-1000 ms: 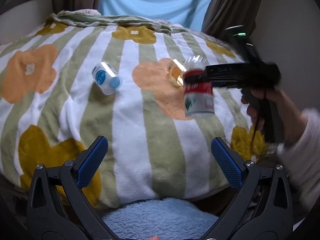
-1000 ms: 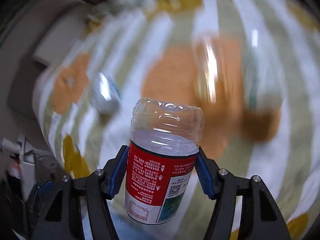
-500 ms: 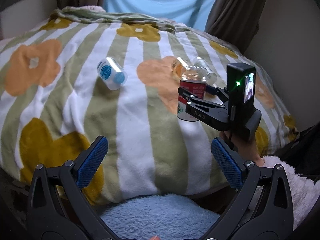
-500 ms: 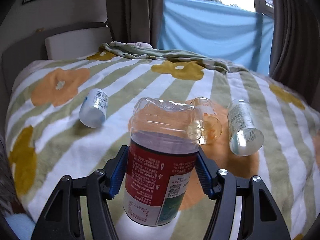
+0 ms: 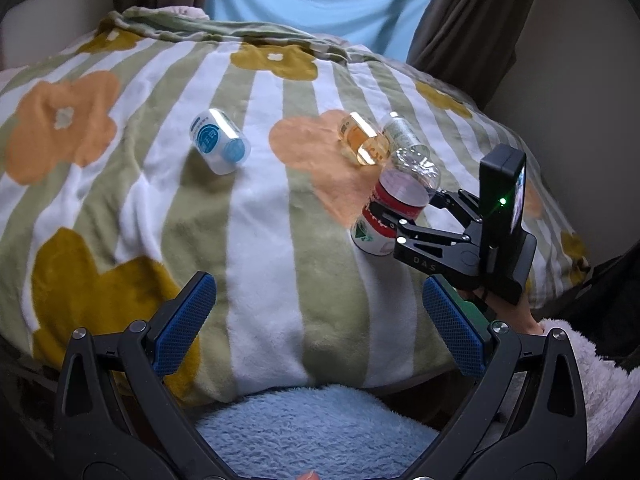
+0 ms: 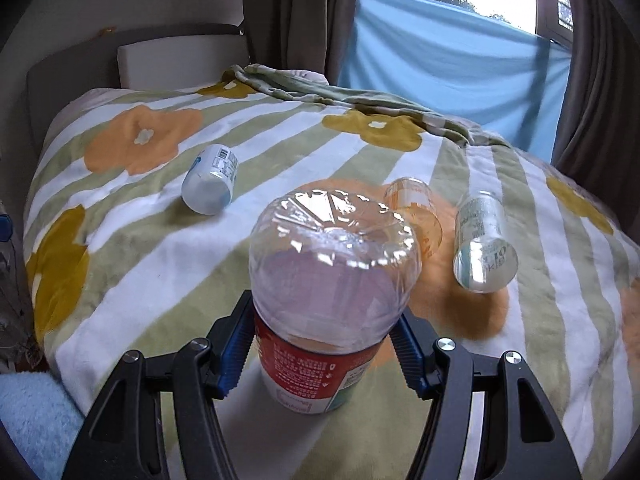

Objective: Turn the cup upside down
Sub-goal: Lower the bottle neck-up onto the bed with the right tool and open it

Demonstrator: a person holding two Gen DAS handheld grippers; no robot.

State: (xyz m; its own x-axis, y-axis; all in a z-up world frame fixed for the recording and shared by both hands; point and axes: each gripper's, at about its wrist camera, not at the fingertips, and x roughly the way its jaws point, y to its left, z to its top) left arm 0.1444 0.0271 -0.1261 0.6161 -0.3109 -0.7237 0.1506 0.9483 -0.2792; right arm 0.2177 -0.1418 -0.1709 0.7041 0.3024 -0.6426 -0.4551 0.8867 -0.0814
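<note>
A clear plastic cup with a red label stands upside down, closed base up and rim at the flowered blanket. My right gripper is shut on its red band, one blue pad on each side. In the left wrist view the same cup is at the right with the right gripper clamped on it. My left gripper is open and empty, low over the blanket's near edge.
A white and blue cup lies on its side at the left. An orange-tinted clear cup and a clear printed cup lie on their sides behind the held cup. A blue towel lies below the left gripper.
The right gripper has turned the red-label cup base up and lowered it toward the blanket, nearer the front edge. The left gripper has stayed open in place.
</note>
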